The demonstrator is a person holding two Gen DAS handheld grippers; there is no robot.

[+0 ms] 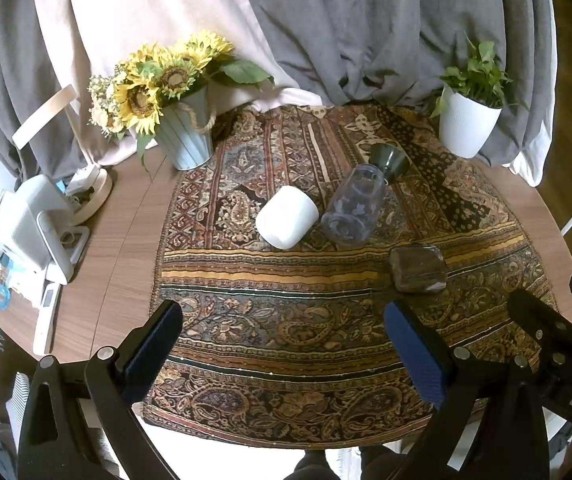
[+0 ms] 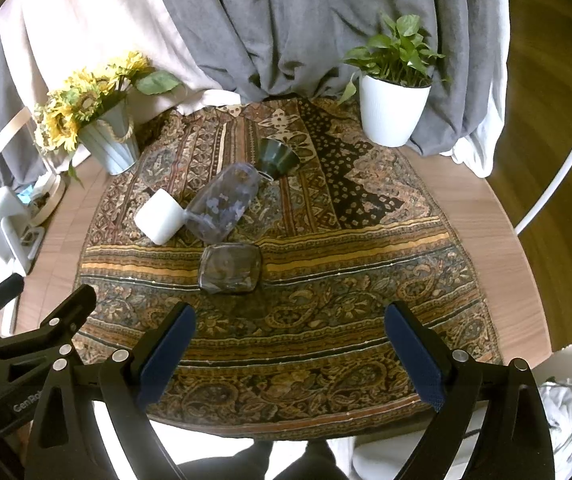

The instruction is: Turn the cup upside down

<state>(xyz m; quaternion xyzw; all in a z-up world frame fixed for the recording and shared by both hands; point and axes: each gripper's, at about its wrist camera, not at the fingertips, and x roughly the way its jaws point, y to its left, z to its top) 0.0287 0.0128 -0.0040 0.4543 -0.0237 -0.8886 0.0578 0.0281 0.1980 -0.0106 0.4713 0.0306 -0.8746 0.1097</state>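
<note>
On patterned cloth (image 1: 306,292), white cup (image 1: 286,216) sideways.

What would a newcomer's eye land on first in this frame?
Probably the ornate paisley cloth covering the round table, with four cups clustered at its centre. Then the sunflowers at the far left and the potted plant at the far right. Both open grippers hover at the near edge.
</note>
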